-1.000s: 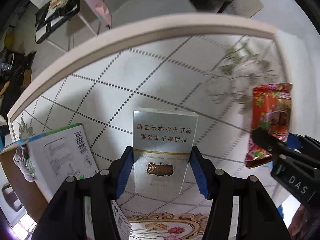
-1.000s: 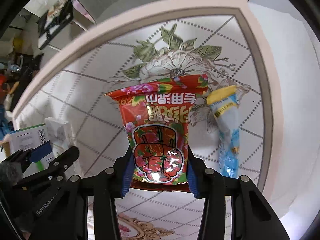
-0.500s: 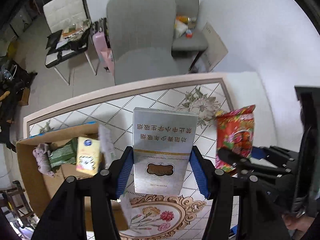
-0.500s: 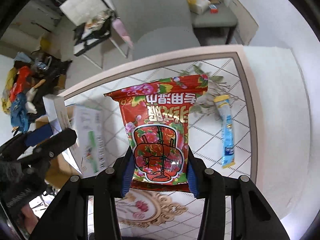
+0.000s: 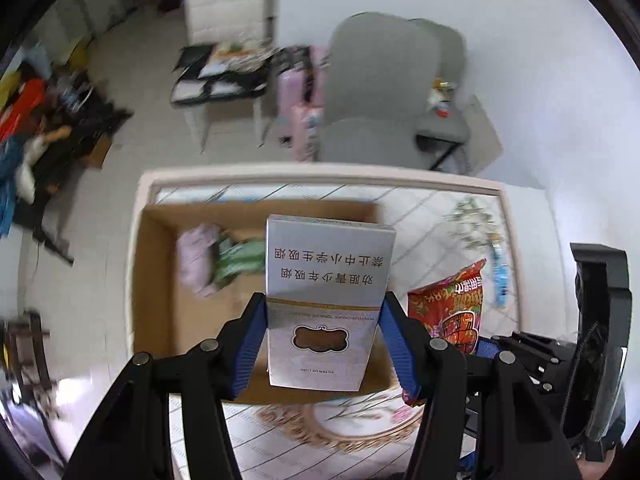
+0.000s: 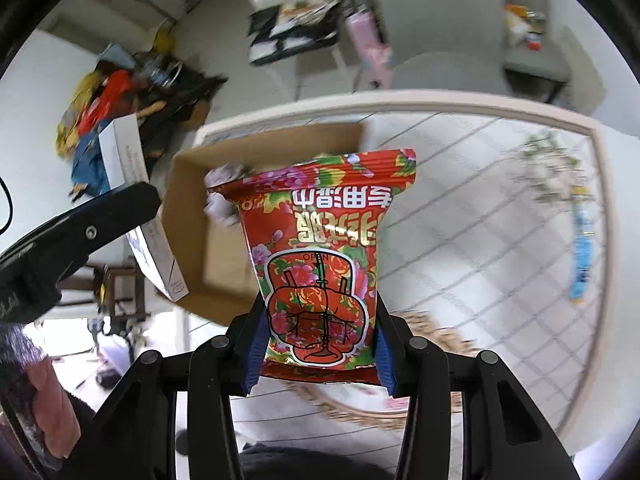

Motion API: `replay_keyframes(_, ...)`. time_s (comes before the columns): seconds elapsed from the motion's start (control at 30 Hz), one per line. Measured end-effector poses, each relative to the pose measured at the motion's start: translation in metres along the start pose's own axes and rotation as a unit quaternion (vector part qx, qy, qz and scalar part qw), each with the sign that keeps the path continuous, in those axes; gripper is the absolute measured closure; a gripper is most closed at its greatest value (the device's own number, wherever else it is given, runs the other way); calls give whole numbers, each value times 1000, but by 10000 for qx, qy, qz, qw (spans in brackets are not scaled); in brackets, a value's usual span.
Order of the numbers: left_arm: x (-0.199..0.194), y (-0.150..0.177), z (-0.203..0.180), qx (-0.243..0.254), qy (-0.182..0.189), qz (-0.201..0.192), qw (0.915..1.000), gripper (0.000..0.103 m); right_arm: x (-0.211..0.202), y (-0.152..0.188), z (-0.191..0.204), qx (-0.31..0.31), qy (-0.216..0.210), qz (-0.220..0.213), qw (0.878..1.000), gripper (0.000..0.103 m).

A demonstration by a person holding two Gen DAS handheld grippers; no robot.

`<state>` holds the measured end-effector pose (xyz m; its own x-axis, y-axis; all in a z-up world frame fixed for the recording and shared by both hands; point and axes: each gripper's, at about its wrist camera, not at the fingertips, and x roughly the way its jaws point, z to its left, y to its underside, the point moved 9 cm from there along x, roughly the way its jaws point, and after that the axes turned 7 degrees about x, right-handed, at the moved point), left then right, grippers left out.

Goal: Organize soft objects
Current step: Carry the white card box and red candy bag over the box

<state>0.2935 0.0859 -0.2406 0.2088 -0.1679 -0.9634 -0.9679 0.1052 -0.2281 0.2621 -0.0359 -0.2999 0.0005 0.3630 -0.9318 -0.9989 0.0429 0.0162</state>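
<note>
The left gripper (image 5: 322, 344) is closed on a silver-white carton (image 5: 326, 304), its blue pads (image 5: 252, 344) pressed against the carton's two long sides near the lower end, so the carton's long axis runs straight out along the fingers and away from the hand. The right gripper (image 6: 318, 356) likewise has its jaws drawn in on a red flowered packet (image 6: 324, 264), pinching the lower part while the crimped top edge points forward; the packet looks soft and a little bowed between the pads. What matters for the next move is where the open cardboard box (image 5: 160, 280) lies. From the left gripper it sits directly ahead and below, with the carton's far end already over its interior, where a pale lilac bundle (image 5: 198, 256) and a green packet (image 5: 240, 256) lie against the far-left part of the floor. From the right gripper the box (image 6: 188, 216) is ahead and off to the left, the red packet overlapping only its right-hand portion. Judged from this, the left gripper is the nearer to a drop, needing little more than a descent and release, while the right one would want a leftward shift first. The left gripper shows at the left edge of the right wrist view (image 6: 76, 236), so the two tools are close together and could crowd each other over the box. A blue sachet (image 6: 582, 264) lies well off to the right on the patterned tabletop (image 6: 480, 240).
</note>
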Motion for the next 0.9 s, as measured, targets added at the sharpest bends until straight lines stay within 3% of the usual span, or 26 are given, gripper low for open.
replay_keyframes(0.2,40,33,71,-505,-112,488,9975,49,72,8,51,-4,94,472,9988,55)
replay_keyframes(0.47,116,66,117,-622,-58,1282,9898,49,153,8,64,-51,607,794,9950,55)
replay_keyframes(0.67,147,74,130,-586,7,1597,9854,49,181,6,65,-55,834,938,9921,55)
replay_keyframes(0.9,141,75,138,-655,-164,1594,9849,48,189,3,68,-11,844,940,9920,52)
